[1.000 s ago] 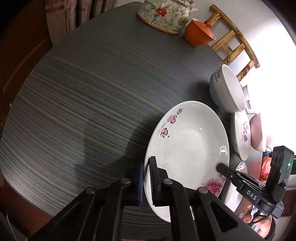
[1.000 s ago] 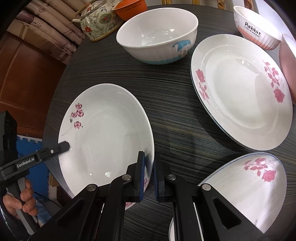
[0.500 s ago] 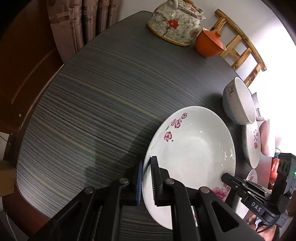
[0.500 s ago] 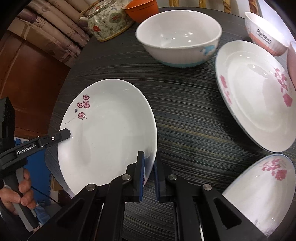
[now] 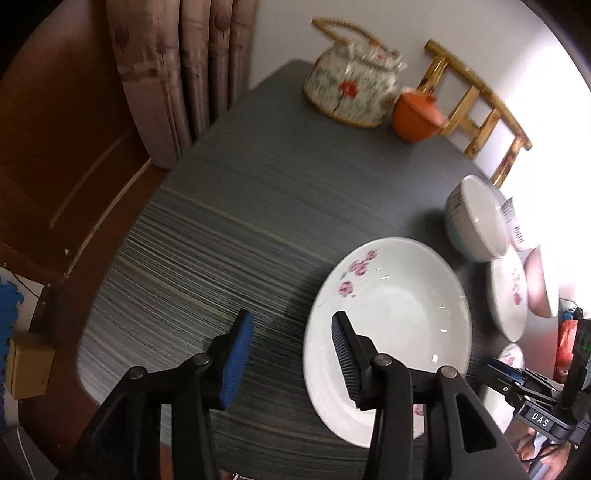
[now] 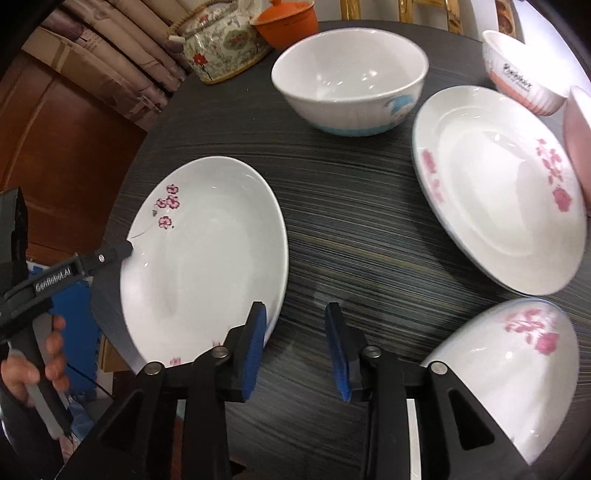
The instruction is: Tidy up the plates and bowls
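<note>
A: Where, the blossom plate (image 6: 207, 258)?

B: Flat on the desk (image 6: 351, 240), face up, at its near-left part, hanging a little over the edge. Between the two grippers.

A: And against the jaws?

B: Left gripper (image 5: 291, 325): jaws spread wide, gripping nothing. One pad above the plate's well, the other out over bare desk, the rim running between them. Touching or not, hard to say. Right gripper (image 6: 295, 314): jaws likewise apart, gripping nothing. Left pad (image 6: 256, 332) over the near rim, right pad over the desk just beside it.

A: Count of plates?

B: Three. The blossom plate; a rose plate (image 6: 498, 192) well to the right; a third plate (image 6: 517, 369), also with roses, at the near right.

A: Bowls?

B: Three again. A big bowl (image 6: 351, 81), white with blue at the foot, beyond the blossom plate. A small bowl (image 6: 517, 70) with a pink band and lettering at the far right. A pink bowl (image 6: 580, 147) cut off by the right border, overlapping the rose plate's edge in the view. Also one orange cup (image 6: 288, 18) and one teapot (image 6: 221, 44) at the far side, just beside each other.

A: Heading of the blossom plate? Long axis?

B: Round, so no true long axis; drawn out into an oval only by the lens. Blossom sprig on the far-left rim as seen from the right wrist, near the left gripper's tip. More pink print on the rim nearest the right gripper.
</note>
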`<act>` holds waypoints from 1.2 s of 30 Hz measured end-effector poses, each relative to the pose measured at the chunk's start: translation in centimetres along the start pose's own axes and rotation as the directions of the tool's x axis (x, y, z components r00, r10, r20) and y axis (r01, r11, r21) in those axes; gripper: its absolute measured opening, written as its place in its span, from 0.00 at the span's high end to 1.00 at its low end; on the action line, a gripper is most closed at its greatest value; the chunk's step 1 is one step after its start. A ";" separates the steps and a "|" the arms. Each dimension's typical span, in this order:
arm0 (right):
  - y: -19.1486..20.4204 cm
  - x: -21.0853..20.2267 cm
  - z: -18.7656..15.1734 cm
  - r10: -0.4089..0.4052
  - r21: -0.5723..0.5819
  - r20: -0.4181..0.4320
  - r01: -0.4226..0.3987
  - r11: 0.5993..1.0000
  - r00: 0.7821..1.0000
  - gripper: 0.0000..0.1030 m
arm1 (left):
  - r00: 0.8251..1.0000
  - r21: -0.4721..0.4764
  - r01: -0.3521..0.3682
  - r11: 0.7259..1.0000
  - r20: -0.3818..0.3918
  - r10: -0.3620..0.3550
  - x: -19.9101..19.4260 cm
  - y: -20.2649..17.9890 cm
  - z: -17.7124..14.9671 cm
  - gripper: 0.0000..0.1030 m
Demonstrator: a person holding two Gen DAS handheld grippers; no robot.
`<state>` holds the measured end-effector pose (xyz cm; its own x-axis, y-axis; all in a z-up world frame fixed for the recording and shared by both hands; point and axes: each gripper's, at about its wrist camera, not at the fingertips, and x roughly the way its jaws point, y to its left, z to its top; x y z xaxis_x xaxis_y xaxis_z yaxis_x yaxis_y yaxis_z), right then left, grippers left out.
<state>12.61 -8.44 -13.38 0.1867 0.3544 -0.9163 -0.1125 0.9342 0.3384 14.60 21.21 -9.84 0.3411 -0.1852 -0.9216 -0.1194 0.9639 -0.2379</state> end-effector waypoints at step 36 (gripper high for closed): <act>-19.3 -9.4 -9.4 -0.056 0.239 0.041 0.044 0.970 0.998 0.67 | 0.930 0.084 0.284 0.955 -0.265 -0.253 4.5 -21.5 -10.4 0.56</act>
<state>3.87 -30.21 -13.28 0.2328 0.3030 -0.9241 0.1323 0.9315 0.3388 9.00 -2.33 -12.10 0.1006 -0.4669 -0.8786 0.0614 0.8843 -0.4629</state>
